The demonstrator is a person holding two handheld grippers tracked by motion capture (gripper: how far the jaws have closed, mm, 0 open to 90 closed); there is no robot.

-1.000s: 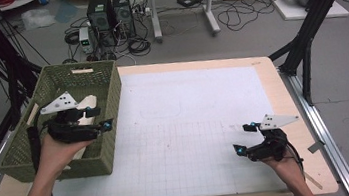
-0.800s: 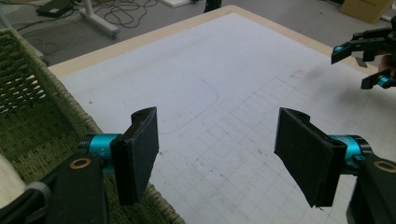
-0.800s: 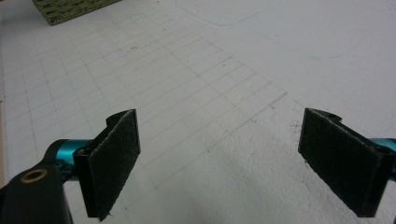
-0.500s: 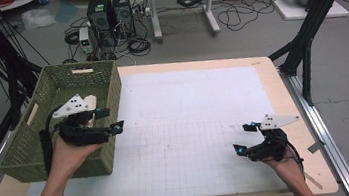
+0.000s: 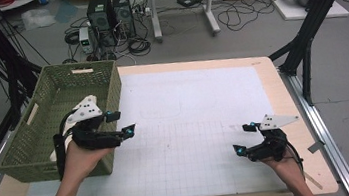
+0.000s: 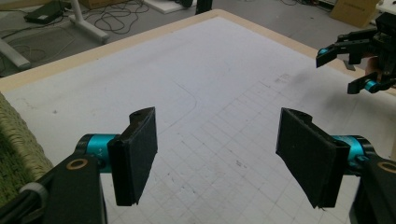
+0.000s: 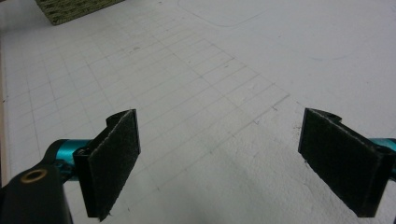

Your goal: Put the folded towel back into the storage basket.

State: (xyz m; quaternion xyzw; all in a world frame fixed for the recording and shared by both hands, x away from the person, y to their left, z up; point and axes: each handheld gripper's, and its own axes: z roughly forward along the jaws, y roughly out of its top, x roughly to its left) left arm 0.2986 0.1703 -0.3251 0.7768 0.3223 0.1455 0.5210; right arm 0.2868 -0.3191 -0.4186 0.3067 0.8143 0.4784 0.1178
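Observation:
My left gripper [image 5: 121, 123] hovers at the right wall of a green woven basket [image 5: 25, 169], its tips pointing right over the white gridded mat [image 5: 189, 111]. In the left gripper view its jaws [image 6: 217, 158] stand wide open with only mat between the black pads [image 6: 135, 154]. My right gripper [image 5: 243, 138] rests low near the table's front right corner, pointing left. In its own view it [image 7: 219, 158] is open too, with bare mat between the pads [image 7: 112, 158]. The left gripper view also catches the right gripper [image 6: 338, 70] farther off, at the upper right.
The basket takes up the table's left side, and a corner of it [image 7: 70, 9] appears in the right gripper view. The mat covers most of the wooden table [image 5: 282, 90]. Black frame legs [image 5: 307, 46], computer towers [image 5: 109, 13] and cables stand on the floor beyond.
My left hand has moved right, from above the basket's inside to its right wall and the mat's edge. The right hand has stayed put.

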